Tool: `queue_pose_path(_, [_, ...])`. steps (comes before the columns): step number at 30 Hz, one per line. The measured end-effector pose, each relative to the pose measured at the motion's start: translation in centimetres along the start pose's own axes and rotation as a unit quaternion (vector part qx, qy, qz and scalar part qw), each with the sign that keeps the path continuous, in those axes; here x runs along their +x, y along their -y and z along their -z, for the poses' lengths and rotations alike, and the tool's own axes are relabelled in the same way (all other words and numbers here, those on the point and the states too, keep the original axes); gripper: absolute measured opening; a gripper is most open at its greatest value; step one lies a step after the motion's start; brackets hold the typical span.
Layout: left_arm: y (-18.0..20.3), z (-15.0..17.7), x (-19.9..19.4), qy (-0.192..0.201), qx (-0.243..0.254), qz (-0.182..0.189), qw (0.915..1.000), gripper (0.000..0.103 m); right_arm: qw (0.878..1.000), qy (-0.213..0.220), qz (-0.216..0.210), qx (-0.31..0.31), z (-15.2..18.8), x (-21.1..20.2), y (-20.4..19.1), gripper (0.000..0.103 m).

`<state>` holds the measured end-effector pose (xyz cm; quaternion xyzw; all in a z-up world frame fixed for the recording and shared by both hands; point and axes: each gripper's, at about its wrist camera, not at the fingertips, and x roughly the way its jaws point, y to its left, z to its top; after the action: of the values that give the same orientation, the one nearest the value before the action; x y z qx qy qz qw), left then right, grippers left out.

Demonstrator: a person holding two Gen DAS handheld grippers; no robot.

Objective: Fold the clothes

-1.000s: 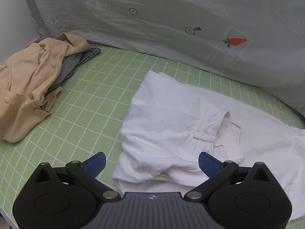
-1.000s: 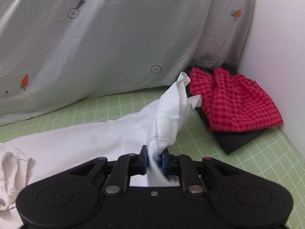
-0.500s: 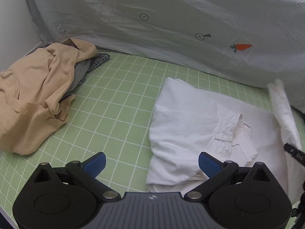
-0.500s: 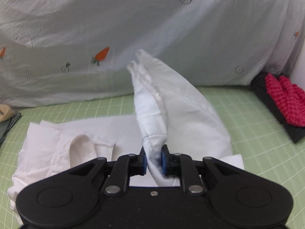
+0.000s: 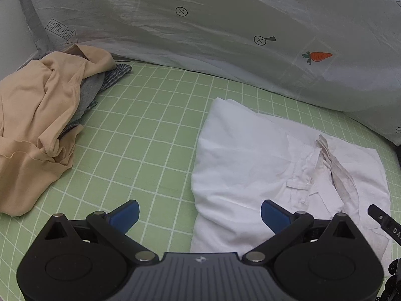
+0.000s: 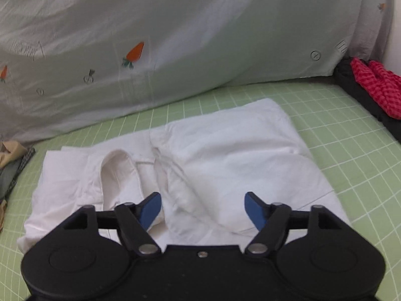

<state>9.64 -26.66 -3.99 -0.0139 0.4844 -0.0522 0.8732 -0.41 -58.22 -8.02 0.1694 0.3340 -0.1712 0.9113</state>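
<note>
Green grid mat (image 6: 325,130) — white garment (image 6: 225,155) under the opening right tool (image 6: 203,207).

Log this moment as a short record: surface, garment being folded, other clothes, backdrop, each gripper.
surface: green grid mat
garment: white shirt, lying on the mat, one side folded over
left pile: beige garment over grey and checked pieces
right pile: red checked cloth on dark fabric
backdrop: grey carrot-print sheet
left gripper: open, holds nothing
right gripper: jaws opening, shirt below, not pinched
</note>
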Motion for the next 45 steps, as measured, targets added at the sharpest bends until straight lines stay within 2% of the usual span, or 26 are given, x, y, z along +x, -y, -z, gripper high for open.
queue_pose_path(3, [-0.1,1.0,-0.3,-0.007,-0.006,0.001,1.0,0.102,0.999,0.0,0.02,0.04,0.8,-0.4,2.0,0.086])
queue_pose_path(5, [-0.2,1.4,-0.6,-0.011,-0.007,-0.002,0.9999,0.102,0.997,-0.006,0.031,0.072,1.4,-0.3,3.3,0.081])
queue_pose_path(8, [-0.3,1.8,-1.6,0.002,-0.006,-0.007,1.0,0.102,0.993,-0.01,0.022,0.12,2.0,-0.3,4.8,0.08])
queue_pose_path(10, [-0.2,2.1,-2.1,0.005,-0.008,-0.008,0.9999,0.102,0.991,-0.03,-0.001,0.129,2.5,0.1,5.0,0.081])
queue_pose_path(12, [-0.2,2.5,-2.5,0.005,-0.011,-0.008,0.9999,0.102,0.991,-0.048,-0.02,0.122,3.0,0.7,4.5,0.081])
queue_pose_path(14, [0.0,3.3,-3.1,0.004,-0.009,-0.006,0.9999,0.102,0.991,-0.055,-0.042,0.112,3.5,0.9,3.8,0.073])
queue_pose_path(15, [0.1,3.7,-3.3,0.003,-0.007,-0.005,1.0,0.102,0.991,-0.054,-0.062,0.106,3.5,0.8,3.5,0.049])
queue_pose_path(16, [0.1,4.1,-3.6,0.002,-0.005,-0.005,1.0,0.102,0.99,-0.057,-0.081,0.101,3.5,0.6,3.2,0.034])
queue_pose_path(21, [0.0,6.1,-4.5,-0.008,-0.004,-0.004,1.0,0.102,0.986,-0.057,-0.149,0.042,3.8,-1.6,-0.2,0.032])
queue_pose_path(24, [-0.3,7.3,-4.6,-0.019,-0.004,-0.003,0.9998,0.102,0.981,-0.09,-0.171,0.007,5.5,-1.9,-2.4,0.032])
queue_pose_path(27, [-0.8,8.1,-4.9,-0.025,-0.011,-0.006,0.9996,0.102,0.977,-0.117,-0.176,-0.026,7.2,-2.7,-3.8,0.033])
queue_pose_path(29, [-1.1,8.5,-5.1,-0.026,-0.016,-0.008,0.9995,0.102,0.977,-0.111,-0.178,-0.04,7.2,-4.1,-4.2,0.036])
queue_pose_path(31, [-1.4,8.7,-5.2,-0.026,-0.021,-0.009,0.9994,0.102,0.98,-0.082,-0.174,-0.042,6.6,-5.7,-4.2,0.055])
queue_pose_path(32, [-1.5,8.8,-5.2,-0.027,-0.024,-0.009,0.9993,0.102,0.984,-0.061,-0.163,-0.044,6.0,-6.4,-4.1,0.06])
queue_pose_path(34, [-1.6,8.9,-5.2,-0.028,-0.025,-0.01,0.9992,0.102,0.991,-0.02,-0.127,-0.046,5.0,-7.2,-3.9,0.085])
queue_pose_path(36, [-1.6,9.0,-5.1,-0.031,-0.024,-0.01,0.9992,0.102,0.996,0.014,-0.072,-0.046,4.1,-7.3,-3.6,0.092])
queue_pose_path(37, [-1.5,9.0,-5.1,-0.031,-0.022,-0.01,0.9992,0.102,0.998,0.016,-0.05,-0.043,3.7,-6.9,-3.2,0.092])
queue_pose_path(40, [-1.4,8.9,-5.3,-0.027,-0.016,-0.014,0.9994,0.102,1.0,0.003,-0.009,-0.009,3.1,-5.4,-1.6,0.092])
queue_pose_path(43, [-1.6,8.6,-5.2,-0.025,-0.018,-0.017,0.9994,0.102,0.998,-0.055,0.027,-0.021,4.0,-2.9,-1.1,0.094])
queue_pose_path(45, [-1.7,8.3,-4.9,-0.028,-0.024,-0.019,0.9991,0.102,0.992,-0.105,0.033,-0.064,5.6,-0.9,-1.6,0.094])
